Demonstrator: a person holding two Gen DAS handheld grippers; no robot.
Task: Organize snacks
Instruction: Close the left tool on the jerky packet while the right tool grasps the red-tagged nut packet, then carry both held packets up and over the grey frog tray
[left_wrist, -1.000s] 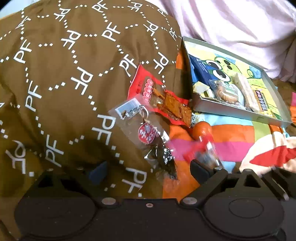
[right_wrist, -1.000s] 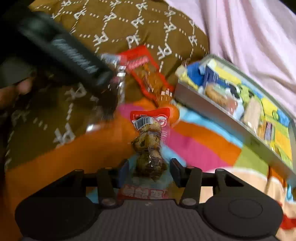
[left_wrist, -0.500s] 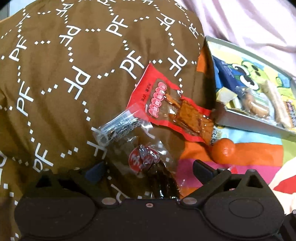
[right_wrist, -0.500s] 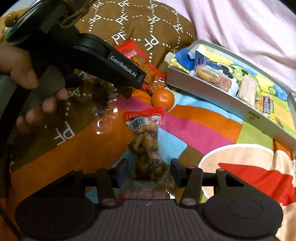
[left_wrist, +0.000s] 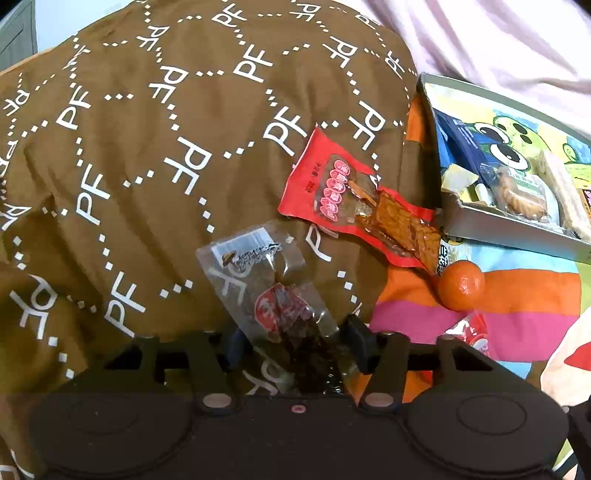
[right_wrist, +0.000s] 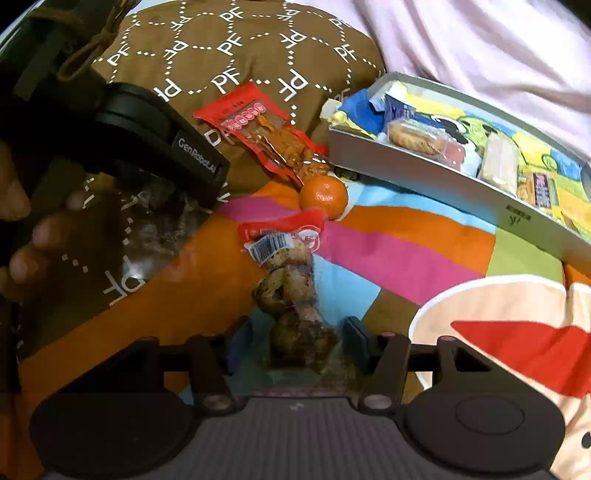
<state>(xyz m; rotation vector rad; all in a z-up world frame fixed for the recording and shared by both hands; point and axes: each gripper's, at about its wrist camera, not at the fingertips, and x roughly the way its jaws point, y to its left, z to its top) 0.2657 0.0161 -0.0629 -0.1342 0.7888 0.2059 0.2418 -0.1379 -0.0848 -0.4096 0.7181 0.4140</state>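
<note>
My left gripper (left_wrist: 293, 345) is shut on a clear packet of dark dried meat (left_wrist: 275, 295), held over the brown PF-print cushion (left_wrist: 147, 147). My right gripper (right_wrist: 295, 345) is shut on a clear packet of brown meat pieces with a red top (right_wrist: 288, 273), held over the striped blanket. A red packet of orange tofu strips (left_wrist: 354, 201) lies on the cushion's edge; it also shows in the right wrist view (right_wrist: 266, 134). A mandarin (left_wrist: 461, 284) sits beside it, also in the right wrist view (right_wrist: 323, 196). The grey snack tray (right_wrist: 424, 177) holds several packets.
The tray's near wall (left_wrist: 517, 229) stands to the right of the cushion. Pink bedding (right_wrist: 480, 44) lies behind it. The left gripper's body and the hand holding it (right_wrist: 110, 155) fill the left of the right wrist view. A striped blanket (right_wrist: 406, 240) covers the bed.
My left gripper has closed on the dark meat packet and drawn back a little. My right gripper still holds its packet and has shifted slightly toward the tray.
</note>
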